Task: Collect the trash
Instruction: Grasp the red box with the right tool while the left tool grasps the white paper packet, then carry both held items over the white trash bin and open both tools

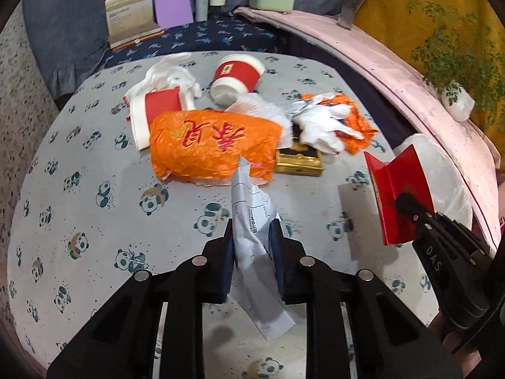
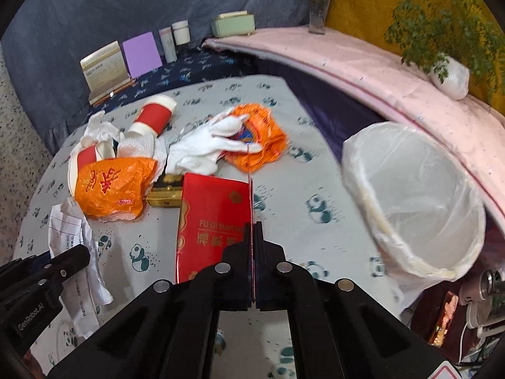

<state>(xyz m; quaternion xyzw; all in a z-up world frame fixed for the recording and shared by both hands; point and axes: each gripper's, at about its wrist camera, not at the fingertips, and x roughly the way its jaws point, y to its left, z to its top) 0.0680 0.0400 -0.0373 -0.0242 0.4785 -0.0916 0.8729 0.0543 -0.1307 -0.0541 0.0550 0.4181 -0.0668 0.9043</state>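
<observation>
- The left hand-held gripper (image 1: pixel 251 237) pinches a crumpled white paper (image 1: pixel 252 221) between its two fingers. The paper sticks up past the fingertips and hangs down below them, above the bench (image 1: pixel 94 208) with its panda cloth.
- The right hand-held gripper (image 2: pixel 253 246) is pressed tight on the thin edge of a flat red box (image 2: pixel 214 218). The box is held in the air, over the bench and near the bin.
- The trash bin (image 2: pixel 416 202) has a clear bag inside it. It stands at the right side of the bench, beside the pink ledge (image 2: pixel 378 69).
- More trash lies in a pile on the bench. There is an orange plastic bag (image 1: pixel 211 145) with red writing on it.
- A red and white paper cup (image 1: pixel 236 79) lies on its side behind the orange bag.
- A white glove (image 2: pixel 205 148) lies partly on top of another orange wrapper (image 2: pixel 262 135).
- A small gold box (image 1: pixel 300 158) sits between the orange bag and the glove.
- A squashed red and white cup (image 1: pixel 154 107) lies at the left of the pile, touching the orange bag.
</observation>
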